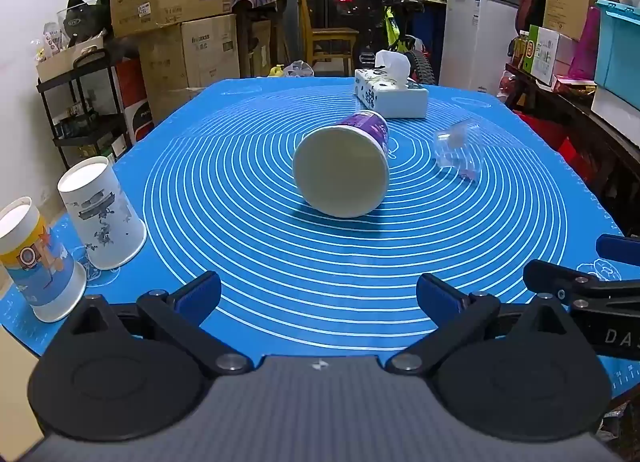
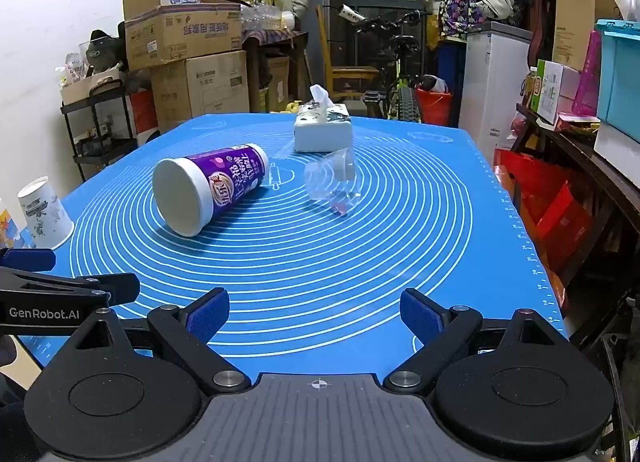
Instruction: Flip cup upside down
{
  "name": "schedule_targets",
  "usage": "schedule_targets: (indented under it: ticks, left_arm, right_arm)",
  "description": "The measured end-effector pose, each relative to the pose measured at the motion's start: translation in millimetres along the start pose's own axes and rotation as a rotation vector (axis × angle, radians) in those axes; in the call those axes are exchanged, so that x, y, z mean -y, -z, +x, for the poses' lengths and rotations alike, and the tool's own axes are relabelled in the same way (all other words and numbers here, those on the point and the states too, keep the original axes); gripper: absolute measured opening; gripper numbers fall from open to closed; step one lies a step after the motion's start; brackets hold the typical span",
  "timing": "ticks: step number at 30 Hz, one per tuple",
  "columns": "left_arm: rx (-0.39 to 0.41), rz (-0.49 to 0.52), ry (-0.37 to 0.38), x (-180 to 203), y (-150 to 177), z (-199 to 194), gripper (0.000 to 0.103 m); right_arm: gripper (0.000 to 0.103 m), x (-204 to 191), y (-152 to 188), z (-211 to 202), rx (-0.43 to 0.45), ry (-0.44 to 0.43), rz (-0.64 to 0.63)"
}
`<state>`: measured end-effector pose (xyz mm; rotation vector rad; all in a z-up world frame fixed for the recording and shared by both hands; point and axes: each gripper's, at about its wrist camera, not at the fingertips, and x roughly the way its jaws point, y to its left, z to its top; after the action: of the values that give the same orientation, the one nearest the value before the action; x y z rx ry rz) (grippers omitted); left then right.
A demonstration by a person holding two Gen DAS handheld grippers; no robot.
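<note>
Left wrist view: the left gripper is spread wide, its blue-padded fingers well apart and holding nothing, poised over the near part of the blue mat. The purple cup lies on its side near the mat's centre, its white round end facing the camera, well ahead of the fingertips. A clear plastic cup lies on its side to the right of it, and a tissue box sits beyond both. Two paper cups stand inverted at the mat's left edge. Part of the right gripper enters at the right margin. Right wrist view: the right gripper is likewise fully released, fingers wide and touching nothing. The purple cup lies left of centre, the clear plastic cup near it to the right, the tissue box behind. The left gripper's side shows at the left margin.
</note>
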<state>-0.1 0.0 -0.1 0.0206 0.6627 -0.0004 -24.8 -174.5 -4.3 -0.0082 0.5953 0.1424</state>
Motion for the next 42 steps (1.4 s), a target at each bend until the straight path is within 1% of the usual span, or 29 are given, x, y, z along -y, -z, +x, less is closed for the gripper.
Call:
schedule_targets:
  ticks: [6, 7, 12, 20, 42]
  left_arm:
    - [-0.004, 0.000, -0.001, -1.5, 2.4, -2.5, 0.102]
    - [-0.005, -0.001, -0.001, -1.8, 2.8, -3.3, 0.102]
    - [-0.007, 0.015, -0.005, 0.9, 1.5, -0.4, 0.102]
    - [-0.004, 0.022, -0.015, 3.3, 1.4, 2.6, 0.102]
    - [0.008, 0.019, -0.020, 3.8, 2.3, 2.7, 0.102]
  right_arm:
    - [0.093, 0.4, -2.3, -4.8, 0.000, 0.007, -0.001]
    - [0.093, 0.5, 1.1, 3.0, -0.004, 0.007, -0.002]
    - [0.093, -2.8, 6.2, 2.0, -0.001, 0.013, -0.003]
    - [0.093, 1.6, -1.0, 1.5, -0.017, 0.000, 0.013]
    - [0.093, 3.1, -0.5, 2.1, -0.019, -0.001, 0.014]
